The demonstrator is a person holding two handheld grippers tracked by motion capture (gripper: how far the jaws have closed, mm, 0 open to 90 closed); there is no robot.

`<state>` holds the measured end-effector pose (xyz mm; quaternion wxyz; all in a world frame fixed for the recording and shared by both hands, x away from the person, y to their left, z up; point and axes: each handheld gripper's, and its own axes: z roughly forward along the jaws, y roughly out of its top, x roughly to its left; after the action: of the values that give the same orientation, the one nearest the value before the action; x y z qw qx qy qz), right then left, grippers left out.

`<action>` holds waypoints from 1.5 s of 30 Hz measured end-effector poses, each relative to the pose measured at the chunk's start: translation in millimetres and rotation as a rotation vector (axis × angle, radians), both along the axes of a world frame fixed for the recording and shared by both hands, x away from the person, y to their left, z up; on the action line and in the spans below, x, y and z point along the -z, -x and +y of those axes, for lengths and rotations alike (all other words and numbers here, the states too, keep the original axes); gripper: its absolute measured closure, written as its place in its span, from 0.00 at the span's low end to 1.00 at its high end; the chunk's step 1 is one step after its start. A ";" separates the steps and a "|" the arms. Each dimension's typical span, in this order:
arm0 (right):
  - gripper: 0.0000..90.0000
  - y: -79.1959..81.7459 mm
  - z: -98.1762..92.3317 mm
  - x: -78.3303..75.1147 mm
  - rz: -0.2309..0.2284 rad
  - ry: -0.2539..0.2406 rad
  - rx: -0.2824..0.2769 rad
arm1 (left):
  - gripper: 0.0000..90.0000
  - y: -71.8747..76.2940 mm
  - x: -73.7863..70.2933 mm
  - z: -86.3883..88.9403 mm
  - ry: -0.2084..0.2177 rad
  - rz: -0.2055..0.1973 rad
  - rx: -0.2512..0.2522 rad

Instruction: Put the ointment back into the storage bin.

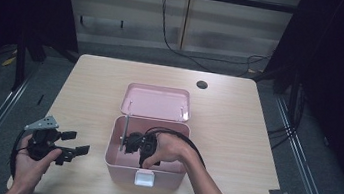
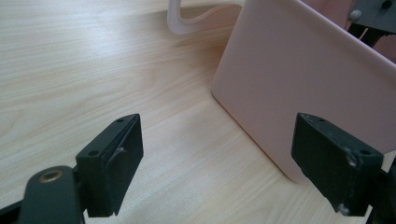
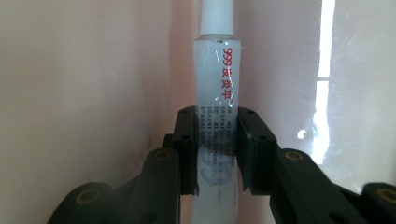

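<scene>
A pink box [image 1: 115, 167] stands open in the middle of the table, its lid [image 1: 156, 102] laid back behind it. My right gripper [image 1: 132, 143] reaches into the box from the right. In the right gripper view its jaws are shut on a white tube [image 3: 217, 84] with red lettering and a ribbed white cap, close to the pink inner wall [image 3: 84, 70]. My left gripper [image 1: 72, 147] is held at the table's front left, open and empty, pointing toward the box. In the left gripper view its fingers [image 2: 112, 163] stand wide apart before the box's outer wall [image 2: 299, 79].
A white latch [image 1: 144, 178] sits on the box's front. A round cable hole [image 1: 202, 85] lies at the table's back right. Bare wood spreads left and right of the box. Dark curtains and cables surround the table.
</scene>
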<state>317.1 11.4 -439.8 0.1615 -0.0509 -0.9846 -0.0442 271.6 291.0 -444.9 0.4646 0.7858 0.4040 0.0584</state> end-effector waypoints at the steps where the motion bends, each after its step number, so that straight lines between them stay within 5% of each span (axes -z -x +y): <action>1: 0.80 0.5 0.5 0.7 -0.003 -0.001 0.005 | 0.19 -0.1 0.0 0.0 -0.002 -0.001 0.000; 27: 0.78 0.2 3.0 23.1 0.050 -0.005 0.007 | 0.19 -0.5 0.3 0.1 -0.002 0.003 0.004; 35: 0.76 -0.2 2.7 18.3 0.029 0.017 0.002 | 0.19 -0.3 0.2 0.1 0.001 0.001 0.001; 45: 0.70 -0.4 -1.7 4.6 0.011 -0.017 0.015 | 0.19 -0.2 0.1 0.0 0.001 0.001 0.001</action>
<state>317.4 9.8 -444.4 0.1673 -0.0569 -0.9828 -0.0536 271.8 291.0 -445.1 0.4650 0.7857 0.4039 0.0577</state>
